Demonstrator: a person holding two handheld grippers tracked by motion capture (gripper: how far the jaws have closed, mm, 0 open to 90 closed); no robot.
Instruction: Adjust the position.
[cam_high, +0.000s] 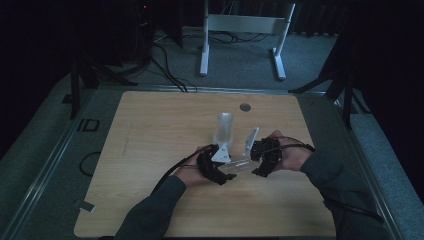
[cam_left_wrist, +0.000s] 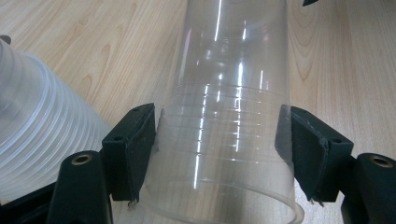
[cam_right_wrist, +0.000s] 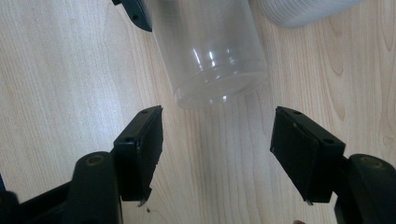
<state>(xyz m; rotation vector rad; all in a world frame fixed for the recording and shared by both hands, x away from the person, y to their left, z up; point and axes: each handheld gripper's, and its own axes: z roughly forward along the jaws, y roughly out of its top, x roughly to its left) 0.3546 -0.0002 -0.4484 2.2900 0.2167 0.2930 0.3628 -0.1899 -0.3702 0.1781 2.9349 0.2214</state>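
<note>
A single clear plastic cup lies sideways just above the wooden table. My left gripper is shut on it, a black pad pressing each side near its rim. From above, the left gripper sits front-centre with the clear cup pointing right. My right gripper stands open with bare wood between its jaws. The cup's closed base is just ahead of it, apart from its pads. In the high view the right gripper faces the cup's base. A stack of clear cups stands upright behind the left gripper.
The ribbed cup stack is close on the left of the left gripper's jaws, and its edge lies beyond the held cup. A grey round grommet sits in the tabletop at the back. A white desk frame stands on the floor behind.
</note>
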